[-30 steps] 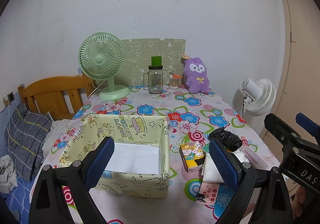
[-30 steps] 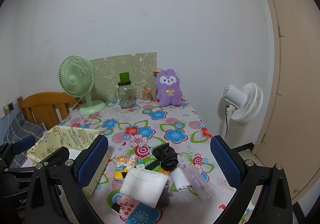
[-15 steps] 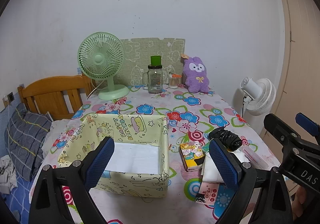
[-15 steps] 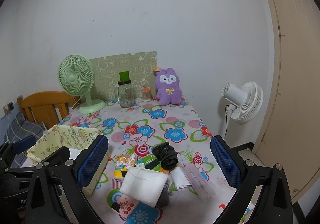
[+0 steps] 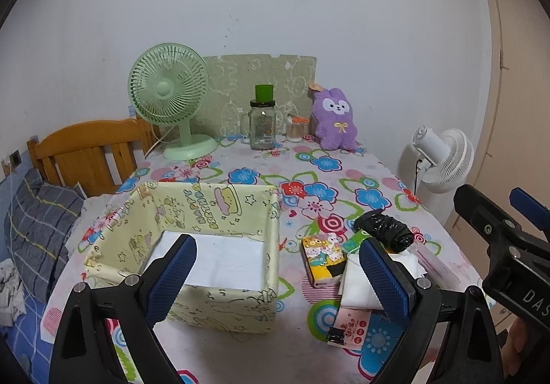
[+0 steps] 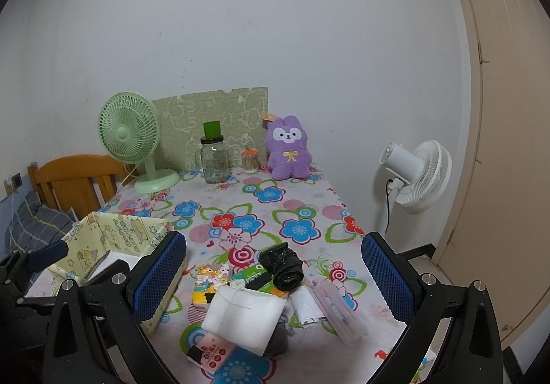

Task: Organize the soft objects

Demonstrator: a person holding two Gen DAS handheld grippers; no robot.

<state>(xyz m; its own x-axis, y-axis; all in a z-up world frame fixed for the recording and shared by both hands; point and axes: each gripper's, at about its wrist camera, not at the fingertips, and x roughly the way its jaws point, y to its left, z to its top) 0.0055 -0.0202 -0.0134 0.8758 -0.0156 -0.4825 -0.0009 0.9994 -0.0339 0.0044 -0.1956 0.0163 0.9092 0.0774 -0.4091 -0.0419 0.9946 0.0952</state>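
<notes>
A flowered tabletop (image 6: 302,209) holds a green fan (image 6: 132,140), glass jar (image 6: 215,162) and purple plush rabbit (image 6: 288,147) at its far edge. Nearer, a white soft pad (image 6: 242,315) lies among small packets, just beside a black roll (image 6: 283,269). The right tool (image 6: 273,277) hovers above it, spread wide. The left tool (image 5: 276,277), also spread, hangs over a pale yellow fabric box (image 5: 213,209).
</notes>
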